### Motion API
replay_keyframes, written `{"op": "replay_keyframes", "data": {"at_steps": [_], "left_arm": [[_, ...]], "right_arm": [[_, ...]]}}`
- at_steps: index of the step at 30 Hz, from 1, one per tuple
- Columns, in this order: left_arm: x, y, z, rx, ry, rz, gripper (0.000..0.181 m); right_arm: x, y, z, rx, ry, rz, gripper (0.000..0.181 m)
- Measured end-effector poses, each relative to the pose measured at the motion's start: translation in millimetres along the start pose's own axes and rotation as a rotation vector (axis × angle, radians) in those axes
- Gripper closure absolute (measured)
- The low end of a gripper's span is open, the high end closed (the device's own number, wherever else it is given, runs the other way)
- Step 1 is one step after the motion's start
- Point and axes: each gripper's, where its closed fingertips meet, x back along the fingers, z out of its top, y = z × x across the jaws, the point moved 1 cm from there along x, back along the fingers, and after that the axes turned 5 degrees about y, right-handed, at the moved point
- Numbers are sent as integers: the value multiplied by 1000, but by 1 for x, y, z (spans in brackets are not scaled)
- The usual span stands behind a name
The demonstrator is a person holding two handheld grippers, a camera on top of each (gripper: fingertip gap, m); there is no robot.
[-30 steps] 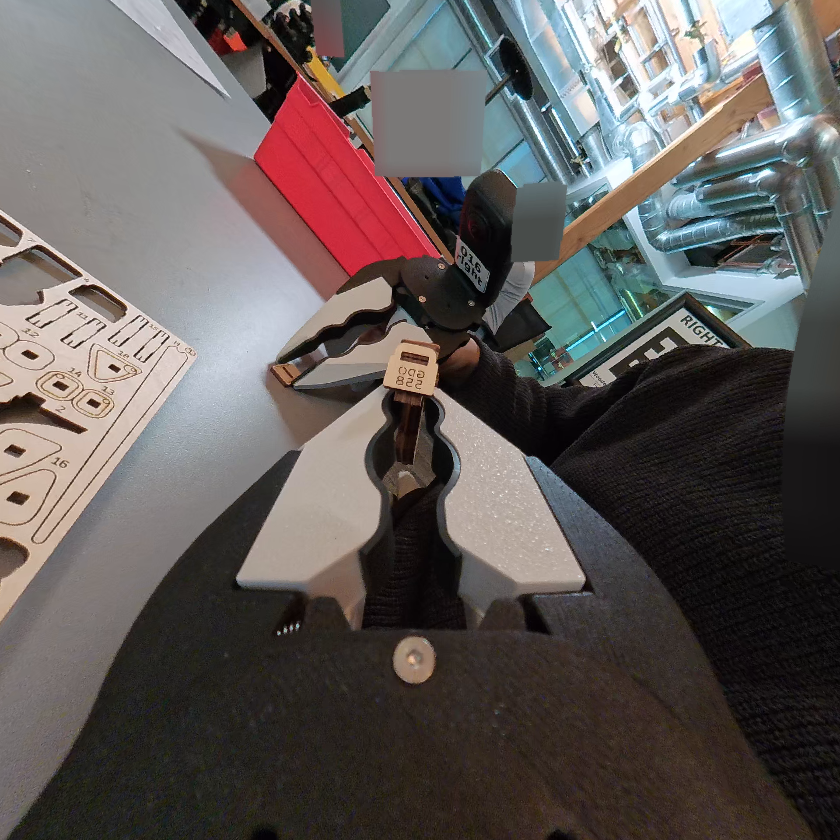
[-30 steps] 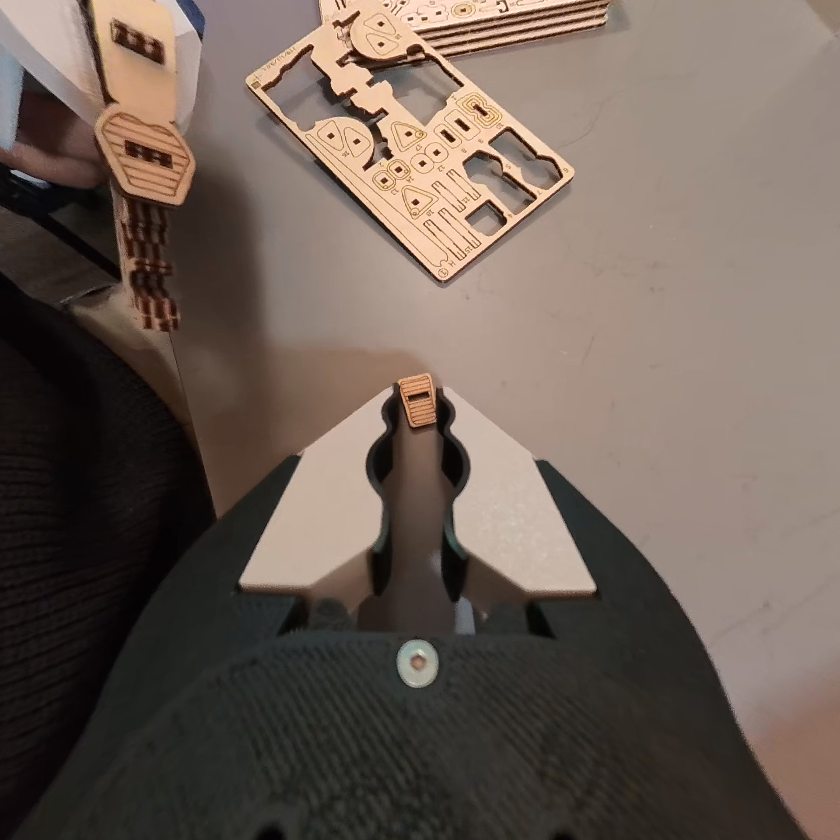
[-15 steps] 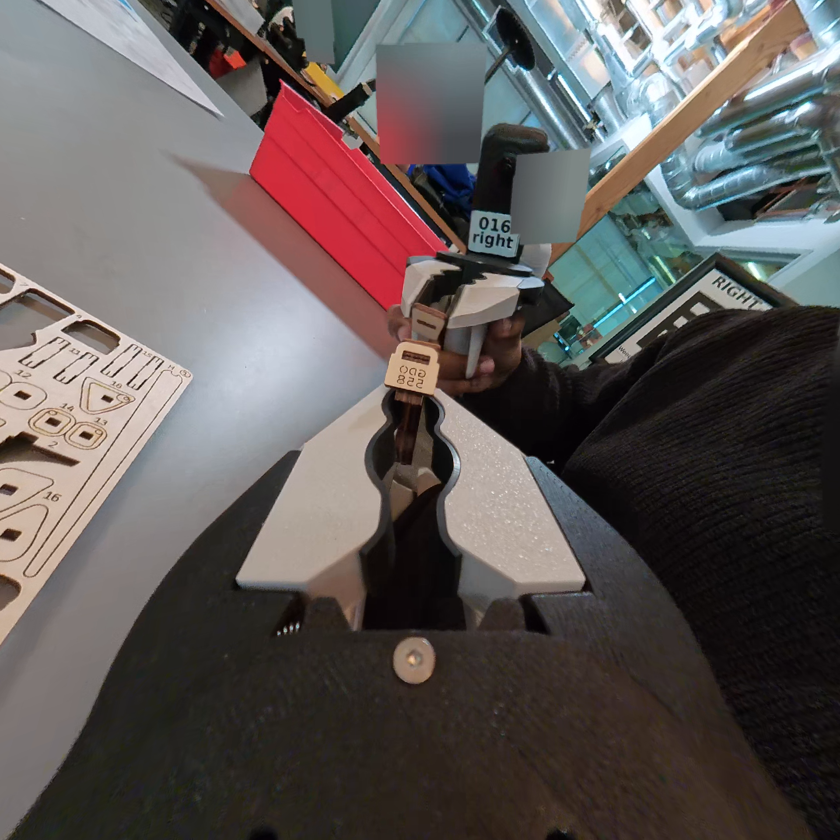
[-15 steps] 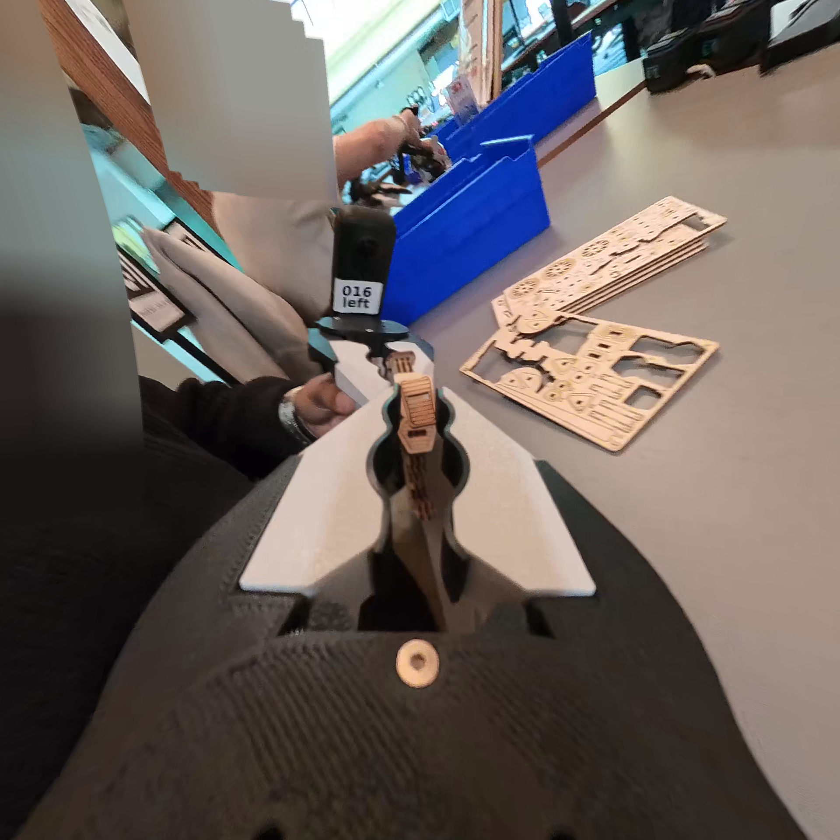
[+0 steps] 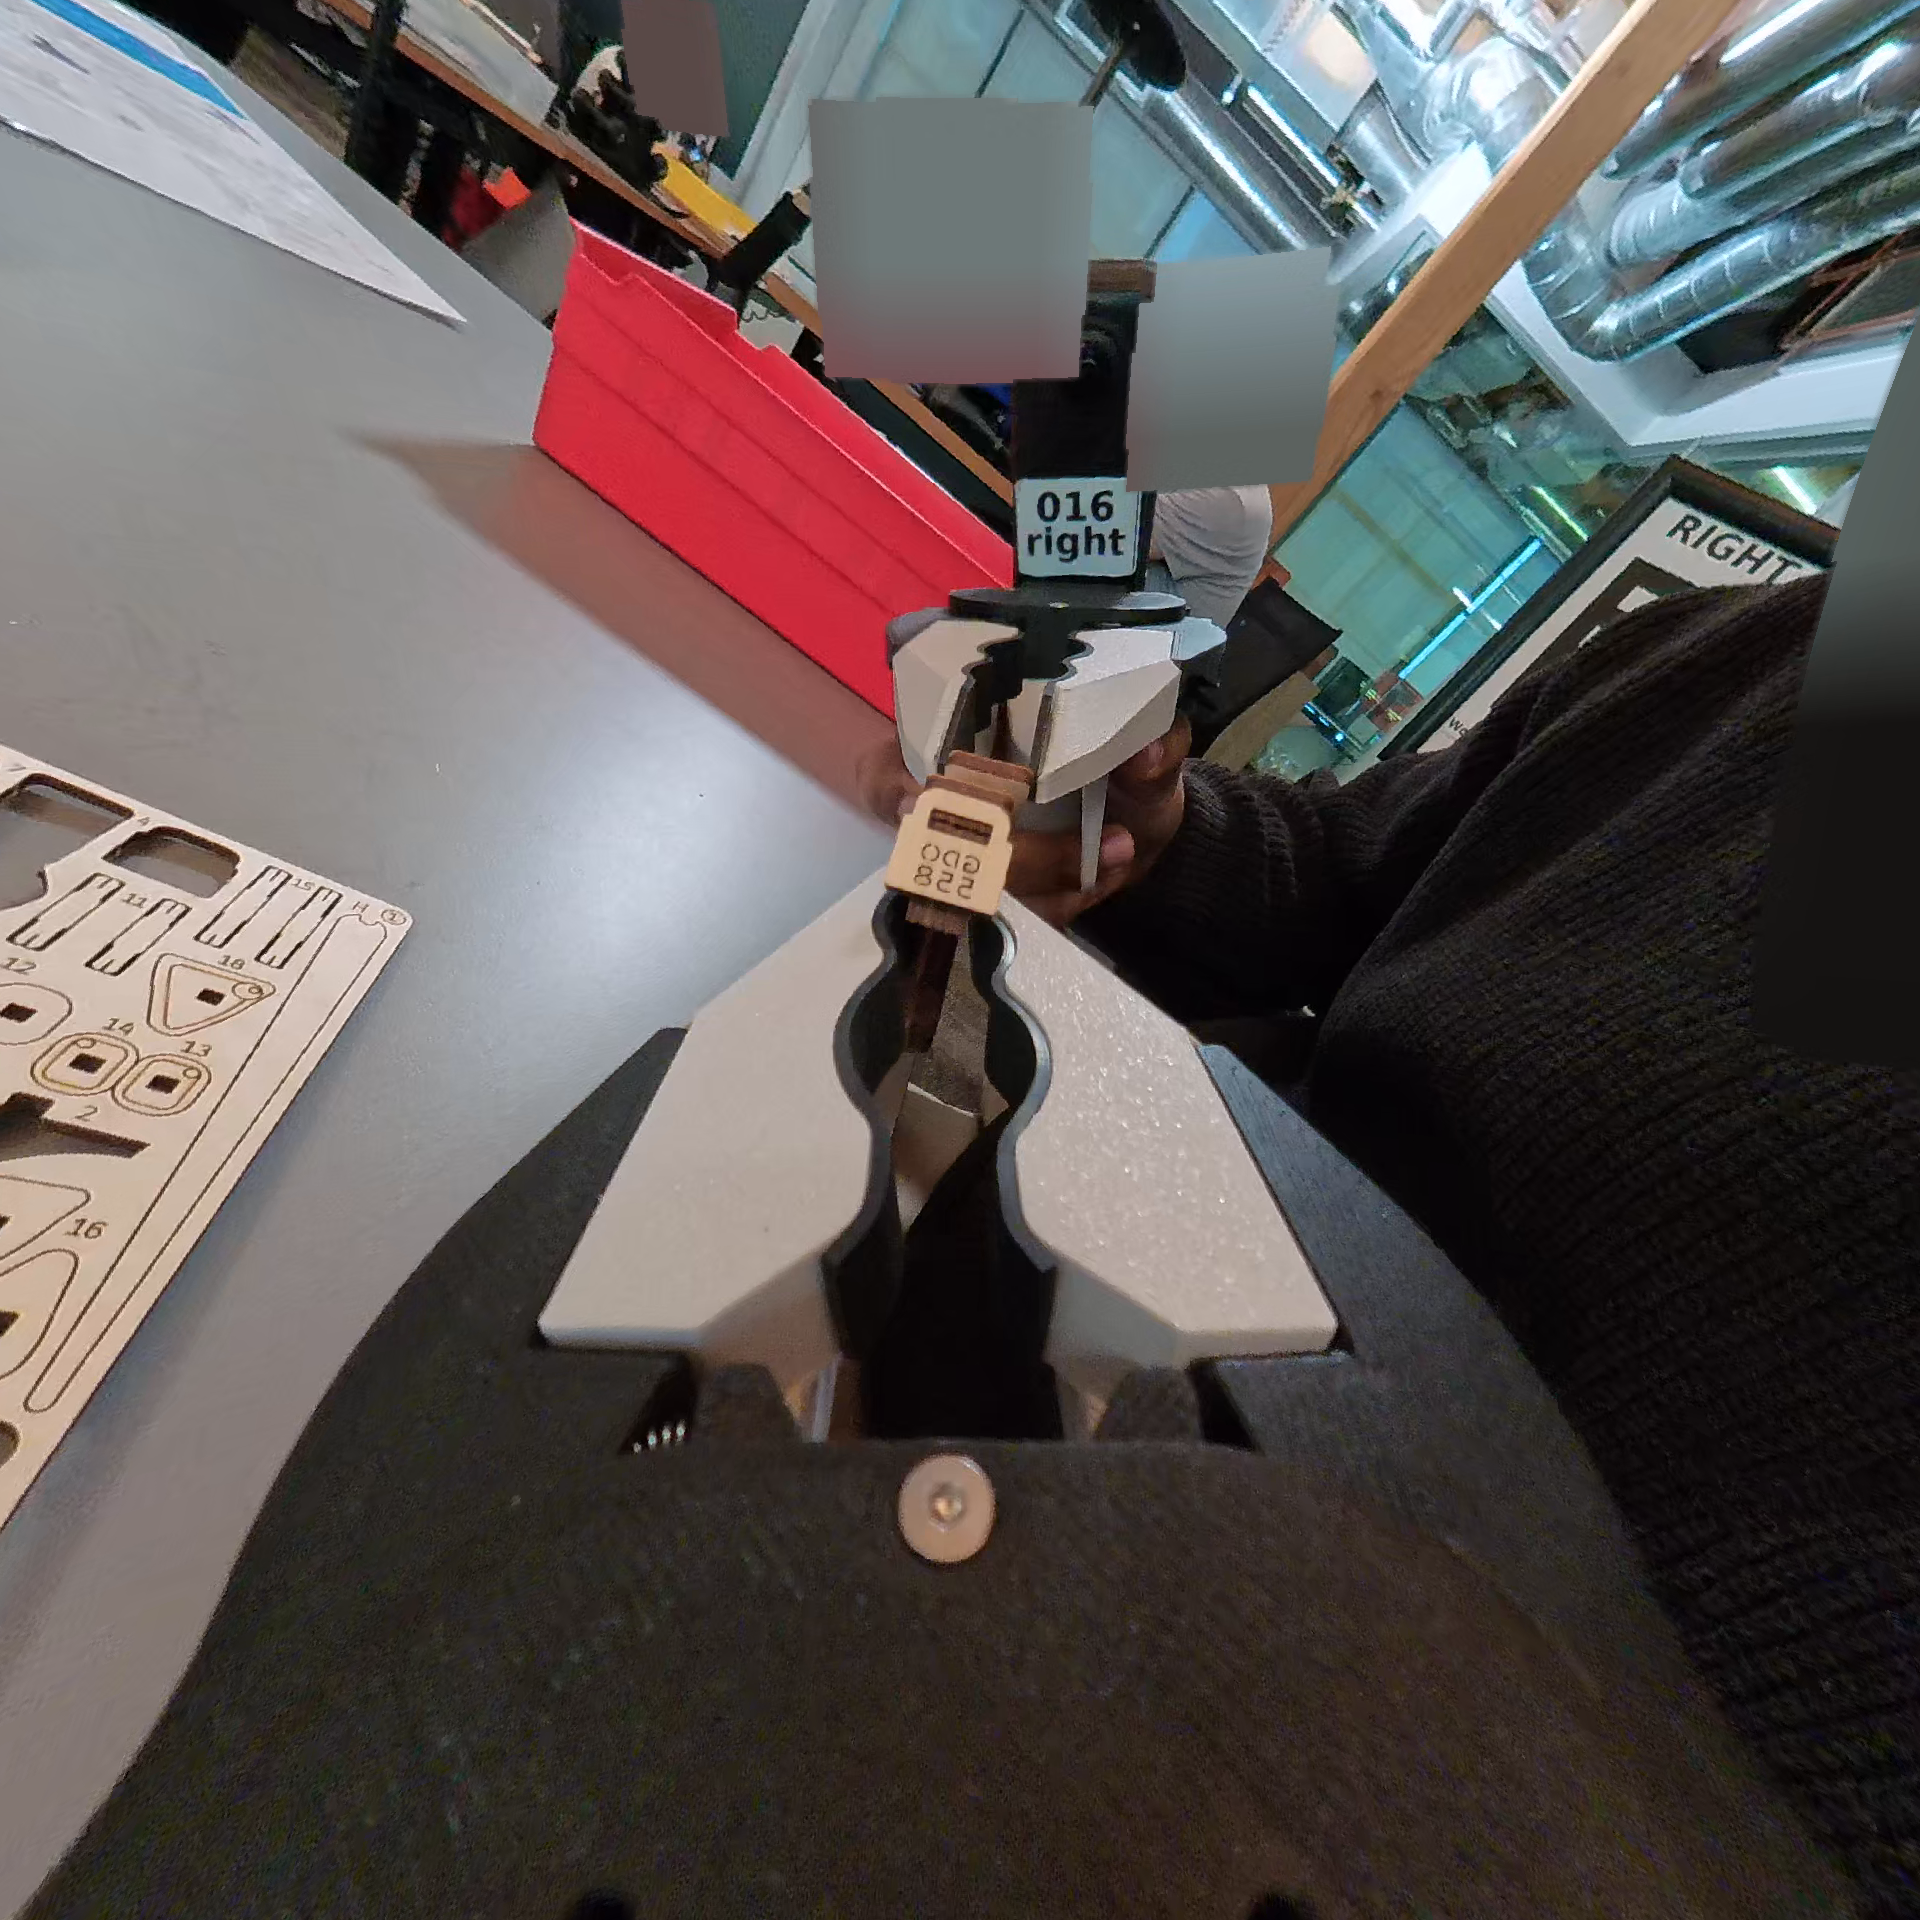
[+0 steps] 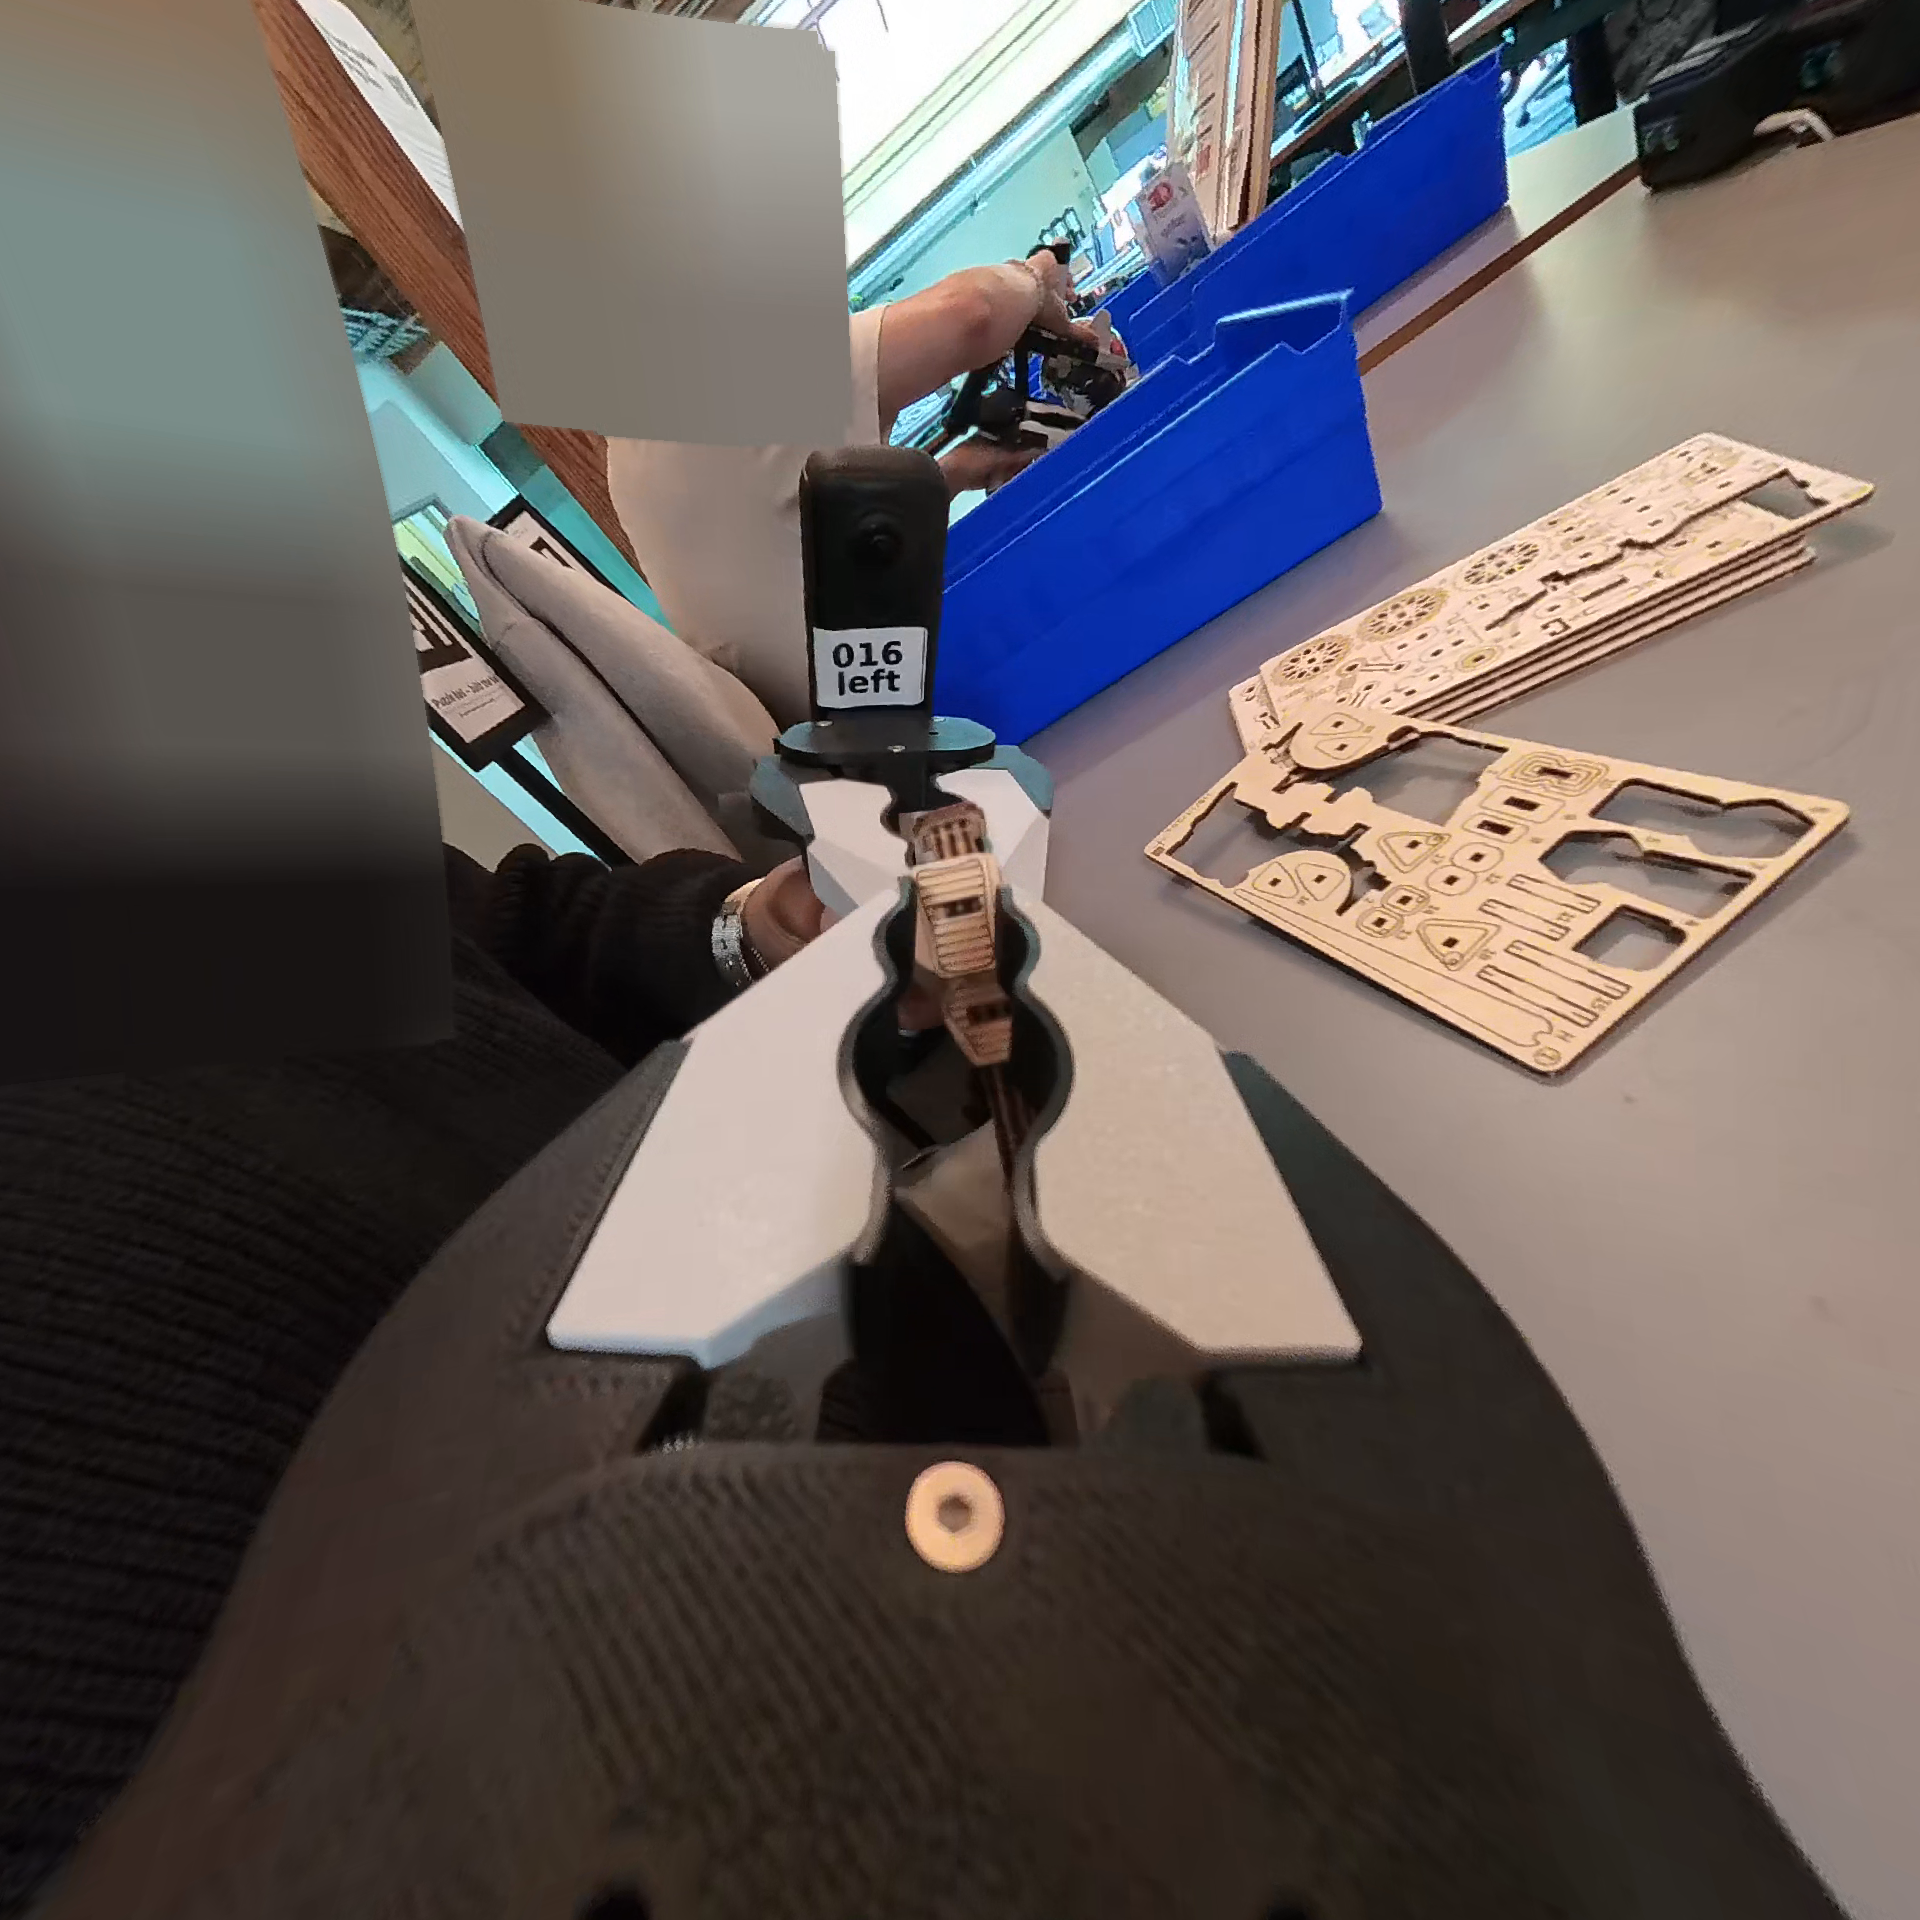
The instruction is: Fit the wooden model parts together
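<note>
My left gripper [image 5: 945,914] is shut on a wooden assembly [image 5: 951,857], a pale end plate on a stack of dark strips, held above the grey table [image 5: 312,623]. My right gripper [image 5: 1003,743] faces it tip to tip and is shut on a small slatted wooden piece [image 5: 992,774] that meets the plate's top. In the right wrist view the slatted piece [image 6: 956,920] sits between my right fingertips. The left gripper [image 6: 920,831] and its assembly [image 6: 948,831] are just beyond. More of the assembly [image 6: 982,1023] shows through the right jaws' gap.
A cut-out plywood sheet [image 5: 156,1039] lies left of the grippers and shows in the right wrist view [image 6: 1507,883], next to a stack of sheets [image 6: 1558,582]. A red bin [image 5: 727,416] and a blue bin [image 6: 1195,520] stand at the table's edges. A person's arm [image 6: 966,301] is far behind.
My right gripper rose from the table with the slatted piece, turned toward the left gripper and closed in until the piece met the assembly. The left gripper stayed almost still.
</note>
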Motion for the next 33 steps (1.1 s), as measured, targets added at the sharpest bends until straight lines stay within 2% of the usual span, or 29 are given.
{"op": "replay_keyframes", "data": {"at_steps": [8,33], "left_arm": [[-3,5,-4,-55,-32,-11,175],[-3,3,-5,-62,-41,10,175]], "right_arm": [[3,-2,-1,73,-30,2,167],[4,-5,-2,54,-28,29,167]]}}
